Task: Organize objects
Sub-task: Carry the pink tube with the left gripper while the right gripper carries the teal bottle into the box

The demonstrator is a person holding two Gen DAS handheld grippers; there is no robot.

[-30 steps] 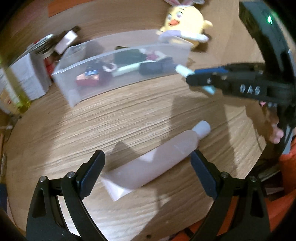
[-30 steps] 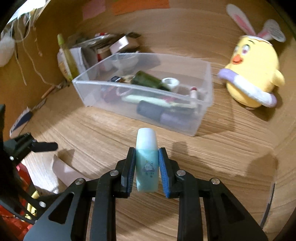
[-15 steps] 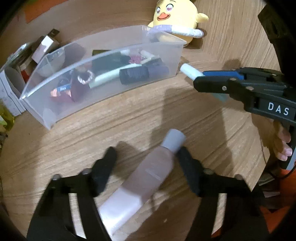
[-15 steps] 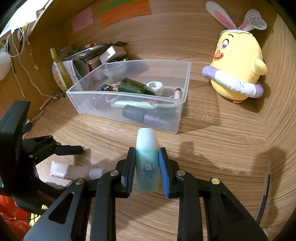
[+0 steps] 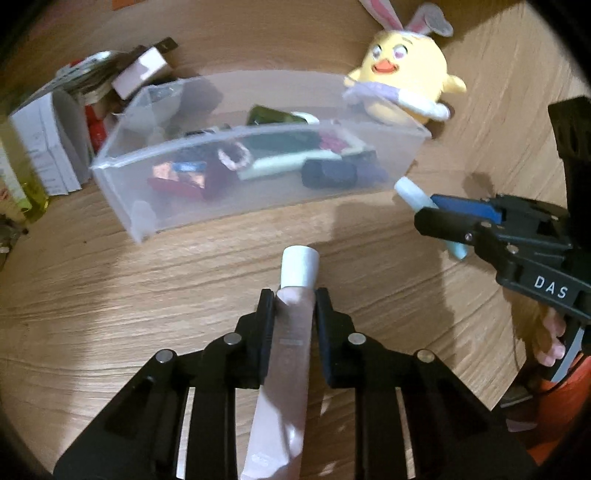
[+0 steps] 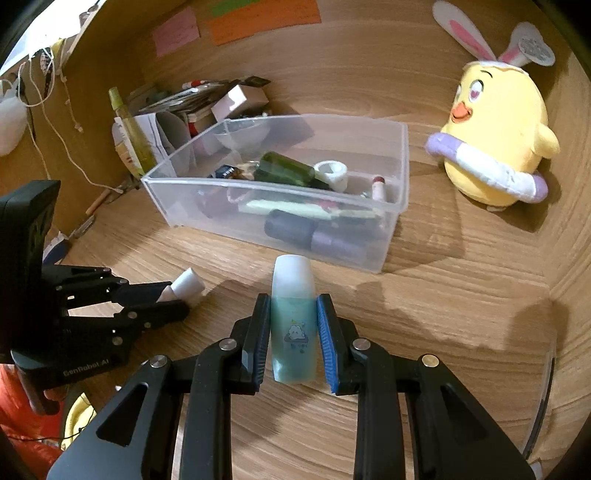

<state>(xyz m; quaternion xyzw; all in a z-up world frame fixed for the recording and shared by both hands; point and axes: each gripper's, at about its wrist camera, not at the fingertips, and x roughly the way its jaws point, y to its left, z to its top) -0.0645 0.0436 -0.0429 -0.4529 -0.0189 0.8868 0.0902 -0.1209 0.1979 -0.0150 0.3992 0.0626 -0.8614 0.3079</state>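
Observation:
My left gripper (image 5: 294, 306) is shut on a pink tube with a white cap (image 5: 291, 347), held above the wooden table; the cap also shows in the right wrist view (image 6: 186, 285). My right gripper (image 6: 293, 325) is shut on a small teal bottle with a frosted cap (image 6: 293, 325); it also shows in the left wrist view (image 5: 424, 206), just right of the bin. The clear plastic bin (image 6: 400, 173) stands ahead of both grippers and holds several cosmetics, among them a dark green bottle (image 6: 288, 171) and a white tape roll (image 6: 330, 171).
A yellow plush chick with bunny ears (image 6: 495, 136) sits right of the bin. Boxes, papers and a yellow-green bottle (image 6: 135, 136) crowd the back left corner. Coloured notes (image 6: 258, 18) hang on the wooden back wall.
My left gripper moved onto the pink tube, closed on it and lifted it off the table. My right gripper kept its hold on the teal bottle and stayed close to the bin.

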